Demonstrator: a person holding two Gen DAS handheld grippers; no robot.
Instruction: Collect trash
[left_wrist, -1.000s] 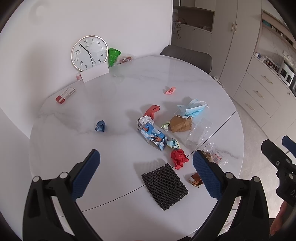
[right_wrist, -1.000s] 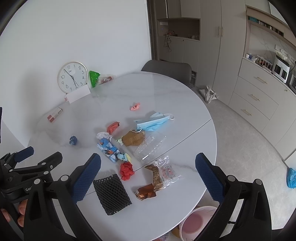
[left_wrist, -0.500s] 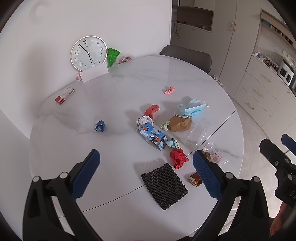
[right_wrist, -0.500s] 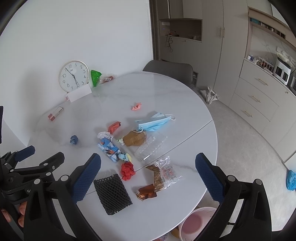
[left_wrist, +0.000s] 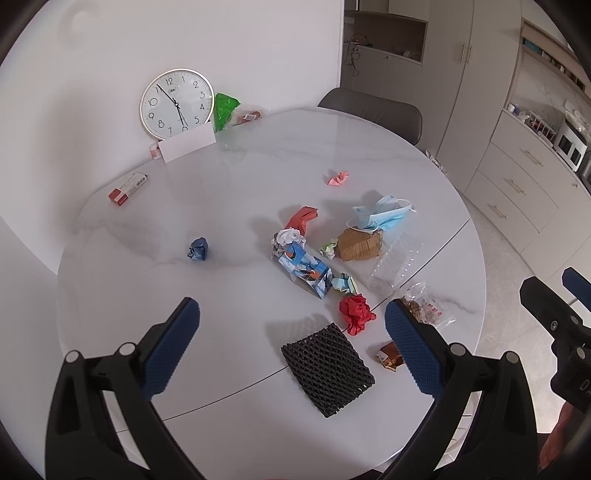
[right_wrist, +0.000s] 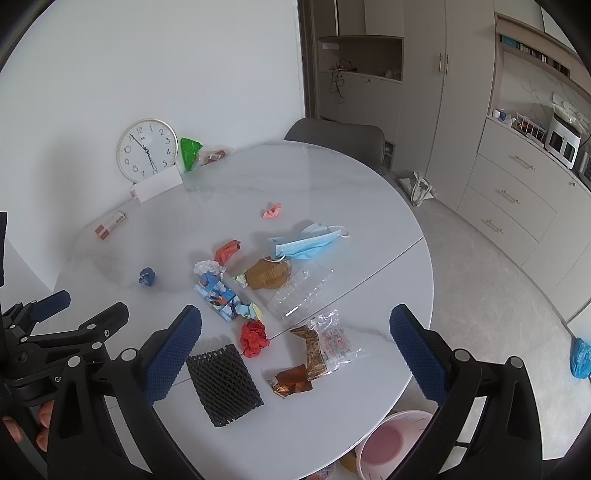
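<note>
1. Above the near edge of the round white table (left_wrist: 155, 280), left gripper (left_wrist: 291, 341) hangs with jaws spread wide, holding nothing; right gripper (right_wrist: 295, 345) likewise wide apart and empty, over the table's near right part.
2. Trash lies scattered mid-table: black foam net (left_wrist: 327, 373) nearest; red paper ball (left_wrist: 355, 314) just beyond it; printed blue carton (left_wrist: 304, 271) further in, touching a white paper wad (left_wrist: 290, 236).
3. Brown crumpled paper (left_wrist: 360, 245) right of the carton; blue face mask (left_wrist: 382, 216) touching its far side; clear plastic tray (right_wrist: 301, 291) just right of it.
4. Snack wrappers (right_wrist: 325, 345) near the right edge; blue paper ball (left_wrist: 198, 250) alone at left; pink scrap (left_wrist: 338, 178) far.
5. Pink bin (right_wrist: 391, 443) on the floor below the table's near right rim.
6. Wall clock (left_wrist: 176, 103) leans at the far left.
</note>
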